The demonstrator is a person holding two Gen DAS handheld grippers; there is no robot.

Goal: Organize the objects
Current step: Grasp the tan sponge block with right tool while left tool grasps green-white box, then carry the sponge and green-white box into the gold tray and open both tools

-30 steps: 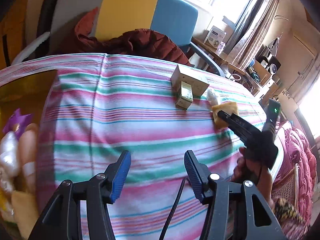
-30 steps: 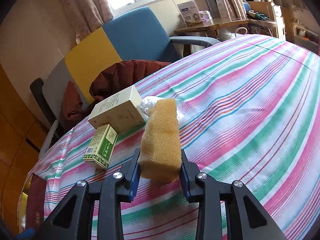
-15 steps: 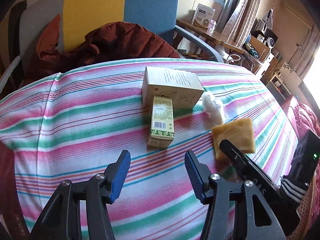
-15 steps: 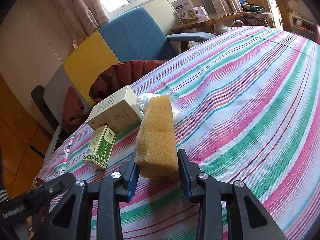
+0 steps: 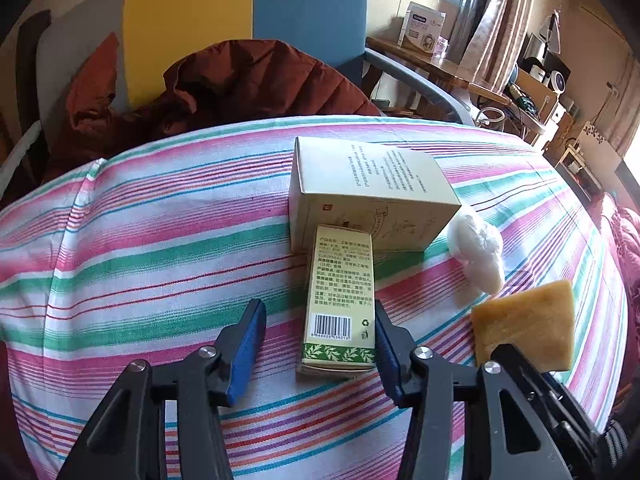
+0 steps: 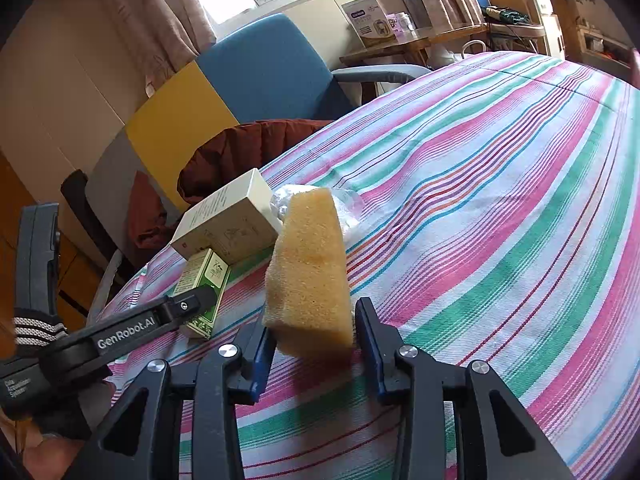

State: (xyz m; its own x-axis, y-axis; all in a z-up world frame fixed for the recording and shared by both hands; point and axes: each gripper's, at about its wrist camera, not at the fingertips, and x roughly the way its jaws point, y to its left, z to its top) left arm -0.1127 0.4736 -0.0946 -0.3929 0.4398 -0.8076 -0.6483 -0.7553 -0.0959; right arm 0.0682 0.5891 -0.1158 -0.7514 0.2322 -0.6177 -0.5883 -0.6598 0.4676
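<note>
Starting at the far left, a rust-red jacket is slumped on the yellow and blue chair behind the striped tablecloth. The left gripper sits low over the cloth with its jaws spread wide, not clamping anything. The small green carton lies flat between its blue pads; the right pad looks right up against the carton's edge, the left one has a clear gap. The carton's far end butts against the big beige box behind it. Just right of the box there's a crumpled white plastic bag, resting on the cloth.

Further right is the yellow sponge, and the right gripper has it squeezed between its jaws, standing up on end and lifted a little, with a shadow under it. From the right wrist view the sponge sits in front of the bag and box, and the left gripper's arm crosses the carton. Way right in the background there's a wooden desk with clutter.
</note>
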